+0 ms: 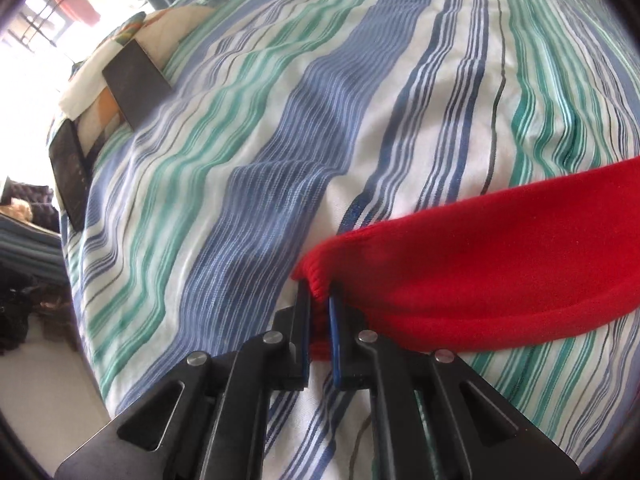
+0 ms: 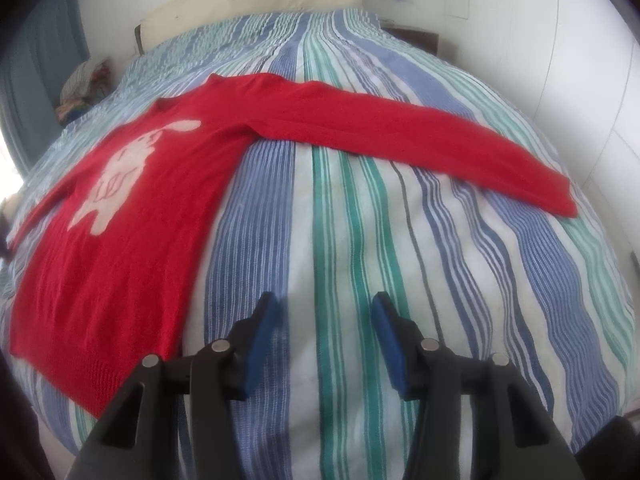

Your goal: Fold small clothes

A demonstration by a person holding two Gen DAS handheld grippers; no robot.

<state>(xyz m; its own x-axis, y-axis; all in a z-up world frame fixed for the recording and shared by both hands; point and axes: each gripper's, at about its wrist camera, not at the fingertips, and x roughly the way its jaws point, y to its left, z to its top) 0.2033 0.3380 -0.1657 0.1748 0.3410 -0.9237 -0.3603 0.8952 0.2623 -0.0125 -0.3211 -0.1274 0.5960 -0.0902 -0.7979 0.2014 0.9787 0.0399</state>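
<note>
Left gripper (image 1: pixel 319 300) jaws pinch the red sweater's cuff (image 1: pixel 316 280) (ready to fold the sleeve inward), while right gripper (image 2: pixel 324 312) jaws wait half-open, empty, above the bed (image 2: pixel 360 220).

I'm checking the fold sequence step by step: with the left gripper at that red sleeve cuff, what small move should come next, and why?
Probably lift the cuff a little and carry it toward the sweater's body. The left gripper is shut on the ribbed cuff end, the sleeve lies stretched out on the striped bedcover, and the right gripper hangs open over bare cover.
</note>
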